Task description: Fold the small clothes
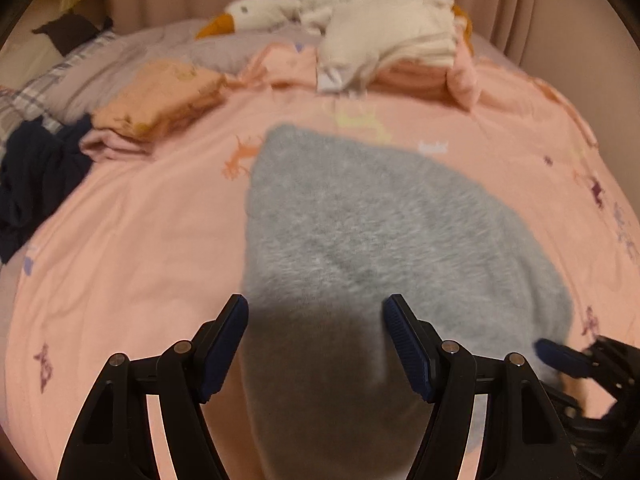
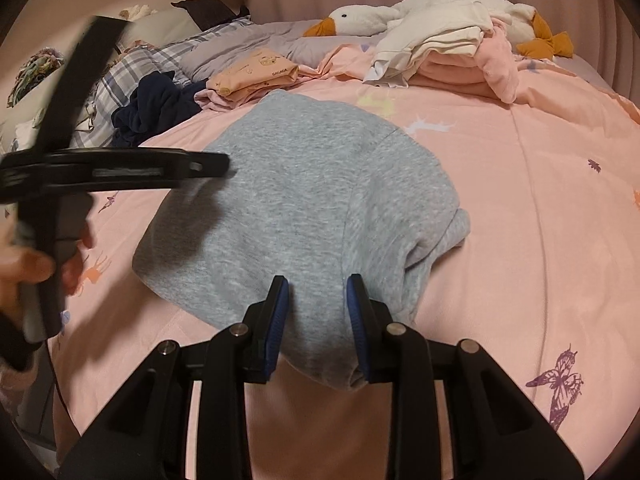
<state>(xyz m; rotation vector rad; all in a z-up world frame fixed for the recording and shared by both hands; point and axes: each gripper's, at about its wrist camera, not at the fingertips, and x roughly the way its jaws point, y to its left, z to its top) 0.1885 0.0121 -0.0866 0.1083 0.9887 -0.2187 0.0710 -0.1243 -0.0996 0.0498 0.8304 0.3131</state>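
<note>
Landmark: grey garment [image 2: 304,208], lying partly folded on the pink bed sheet [image 2: 540,240]
Right hand-held gripper [image 2: 318,320]: closed on the garment's near edge, cloth pinched between its blue pads
Left hand-held gripper [image 1: 316,344]: jaws wide apart above the garment's near left part, gripping nothing
Garment edges: left edge runs straight; right side bunches into a rolled lump
Open room: bare sheet right of the garment
Beyond the garment: folded peach clothes [image 2: 256,74], dark navy heap [image 2: 160,110], goose plush [image 2: 400,16]
</note>
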